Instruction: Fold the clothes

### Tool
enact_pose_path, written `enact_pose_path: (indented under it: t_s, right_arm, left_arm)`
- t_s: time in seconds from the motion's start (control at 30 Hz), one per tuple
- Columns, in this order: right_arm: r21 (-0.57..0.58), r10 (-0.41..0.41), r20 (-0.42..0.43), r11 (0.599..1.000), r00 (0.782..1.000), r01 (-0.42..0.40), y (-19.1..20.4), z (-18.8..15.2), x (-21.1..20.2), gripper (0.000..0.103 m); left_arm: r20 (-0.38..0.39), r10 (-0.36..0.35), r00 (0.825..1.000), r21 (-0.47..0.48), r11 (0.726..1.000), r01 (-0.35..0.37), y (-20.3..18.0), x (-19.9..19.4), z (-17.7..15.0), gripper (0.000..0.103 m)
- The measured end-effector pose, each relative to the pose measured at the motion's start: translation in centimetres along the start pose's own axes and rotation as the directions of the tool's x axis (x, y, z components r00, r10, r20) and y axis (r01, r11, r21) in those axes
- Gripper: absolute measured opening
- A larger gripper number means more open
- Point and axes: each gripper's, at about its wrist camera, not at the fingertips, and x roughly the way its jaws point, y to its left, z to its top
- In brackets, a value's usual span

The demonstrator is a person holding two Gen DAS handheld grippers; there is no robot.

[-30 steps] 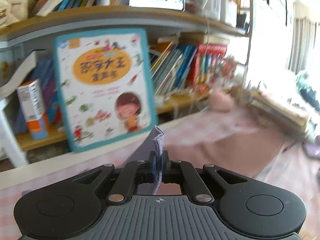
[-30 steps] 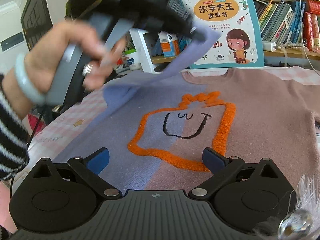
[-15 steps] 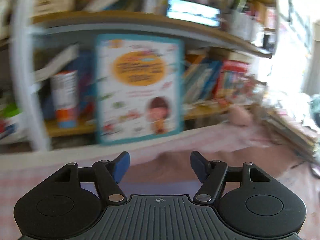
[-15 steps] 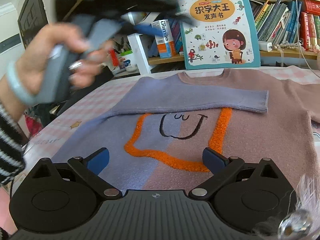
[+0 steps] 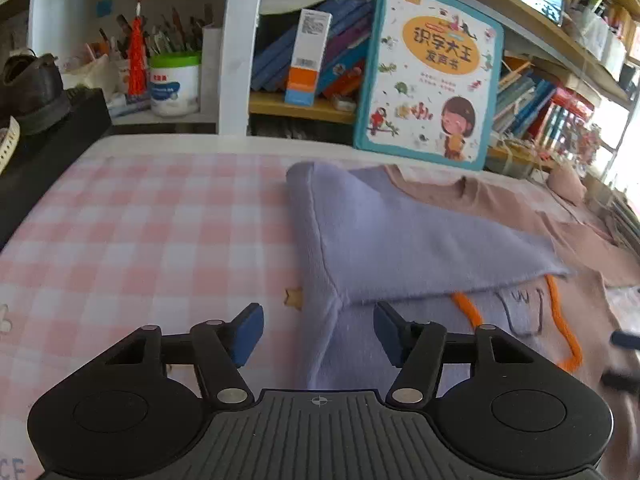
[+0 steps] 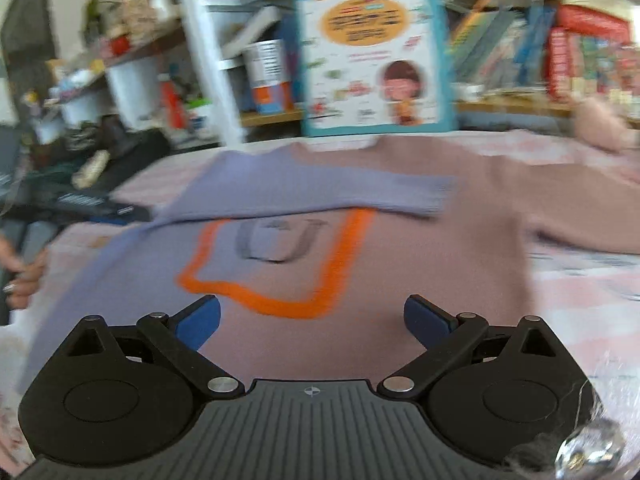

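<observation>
A lilac and dusty-pink sweater (image 6: pixel 420 216) with an orange outline on its chest lies flat on the pink checked tablecloth (image 5: pixel 140 240). Its lilac sleeve (image 5: pixel 400 240) is folded across the chest; the same sleeve (image 6: pixel 320 192) shows in the right wrist view. My left gripper (image 5: pixel 318 334) is open, low over the sweater's left side edge, nothing between its fingers. My right gripper (image 6: pixel 312 320) is open too, hovering above the sweater's hem below the orange outline (image 6: pixel 280 272). The pink sleeve (image 6: pixel 580 232) stretches out to the right.
A large picture book (image 5: pixel 428 72) leans against the bookshelf (image 5: pixel 304 108) behind the table. A black box with a shoe (image 5: pixel 28 88) stands at the left edge. A person's hand (image 6: pixel 20 276) is at the left in the right wrist view. Stacked books (image 5: pixel 616 208) lie far right.
My left gripper let go of the lilac sleeve, which now lies folded across the chest, then dropped down to the sweater's left edge. My right gripper shifted slightly, still open.
</observation>
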Motion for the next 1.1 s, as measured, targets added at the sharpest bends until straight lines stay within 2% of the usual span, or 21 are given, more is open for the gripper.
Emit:
enact_pose_path:
  t_s: [0.13, 0.2, 0.23, 0.27, 0.3, 0.33, 0.37, 0.43, 0.47, 0.5, 0.8, 1.1]
  right_arm:
    - [0.046, -0.143, 0.006, 0.989, 0.990, 0.142, -2.7, -0.2, -1.6, 0.097]
    - [0.069, -0.193, -0.009, 0.979, 0.981, 0.194, -3.9, -0.5, -1.8, 0.090]
    - [0.069, -0.204, -0.016, 0.976, 0.979, 0.205, -4.1, -0.5, -1.7, 0.082]
    - [0.066, -0.211, -0.022, 0.975, 0.977, 0.212, -4.2, -0.6, -1.6, 0.074]
    - [0.062, -0.218, -0.029, 0.974, 0.976, 0.219, -4.2, -0.6, -1.5, 0.073]
    - [0.059, -0.224, -0.036, 0.972, 0.974, 0.226, -4.3, -0.7, -1.3, 0.067]
    - [0.056, -0.231, -0.042, 0.971, 0.972, 0.233, -4.4, -0.7, -1.2, 0.050]
    - [0.047, -0.235, -0.052, 0.970, 0.970, 0.238, -4.3, -0.7, -0.9, 0.027]
    - [0.046, -0.217, -0.055, 0.975, 0.975, 0.219, -4.2, -0.4, -0.6, 0.019]
    - [0.044, -0.199, -0.057, 0.978, 0.978, 0.202, -4.0, -0.3, -0.3, 0.016]
    - [-0.009, -0.152, -0.049, 0.988, 0.987, 0.152, -2.0, 1.7, 3.3, 0.014]
    - [0.000, -0.116, -0.058, 0.993, 0.992, 0.117, -1.8, 2.9, 5.1, 0.015]
  left_arm:
    - [-0.005, -0.006, 1.000, 0.018, 1.000, 0.006, 0.2, 0.1, -1.2, 0.041]
    - [-0.001, -0.003, 1.000, 0.026, 1.000, 0.003, 0.3, 0.1, -1.3, 0.032]
    - [-0.002, -0.005, 1.000, 0.030, 1.000, 0.005, 0.3, 0.1, -1.4, 0.020]
    - [-0.002, -0.011, 1.000, 0.030, 0.999, 0.011, 0.4, 0.1, -1.4, 0.015]
    - [-0.002, -0.028, 1.000, 0.022, 0.999, 0.028, 0.5, 0.2, -1.4, 0.014]
    - [0.001, -0.034, 0.999, 0.022, 0.999, 0.034, 0.7, 0.2, -1.4, 0.010]
    - [0.006, -0.036, 0.999, 0.024, 0.999, 0.035, 0.8, 0.1, -1.5, 0.008]
    - [0.027, -0.031, 0.999, 0.006, 1.000, 0.031, 1.5, -0.1, -1.7, 0.007]
    - [0.039, -0.028, 0.999, -0.006, 1.000, 0.028, 1.9, -0.2, -1.7, 0.006]
    - [0.046, -0.029, 0.999, -0.016, 0.999, 0.029, 2.3, -0.3, -1.6, 0.006]
    - [0.071, 0.019, 0.997, -0.085, 0.996, -0.013, 5.8, -0.2, -0.7, 0.006]
    - [0.086, 0.044, 0.995, -0.091, 0.995, -0.036, 7.0, 0.0, -0.7, 0.009]
